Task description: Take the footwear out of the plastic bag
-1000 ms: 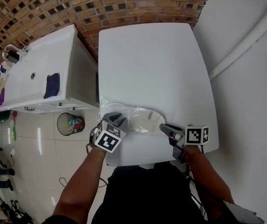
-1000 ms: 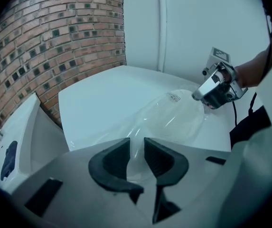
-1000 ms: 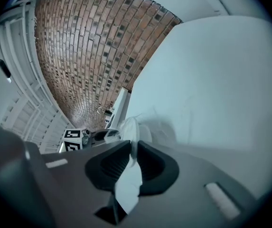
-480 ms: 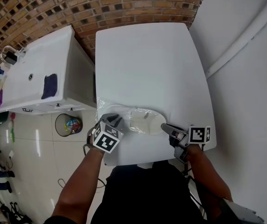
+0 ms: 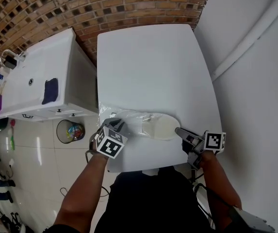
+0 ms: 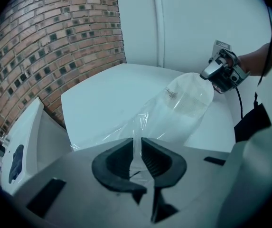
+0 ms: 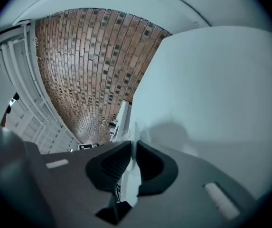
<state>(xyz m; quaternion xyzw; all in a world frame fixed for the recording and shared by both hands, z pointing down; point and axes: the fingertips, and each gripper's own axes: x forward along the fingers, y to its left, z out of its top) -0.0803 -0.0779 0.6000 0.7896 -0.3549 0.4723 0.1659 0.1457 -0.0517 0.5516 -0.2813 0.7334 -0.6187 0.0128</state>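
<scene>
Pinching plastic bag [image 5: 129,119], left claw [image 5: 117,125] sits near footwear [image 5: 161,128].

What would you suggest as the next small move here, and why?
Probably draw the right gripper rightward: its jaws are closing on what looks like the edge of the slipper, while the left gripper pinches the plastic bag at the other end.

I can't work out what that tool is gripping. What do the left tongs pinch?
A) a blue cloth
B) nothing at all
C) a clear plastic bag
C: the left tongs are closed on a thin fold of the clear plastic bag.
</scene>
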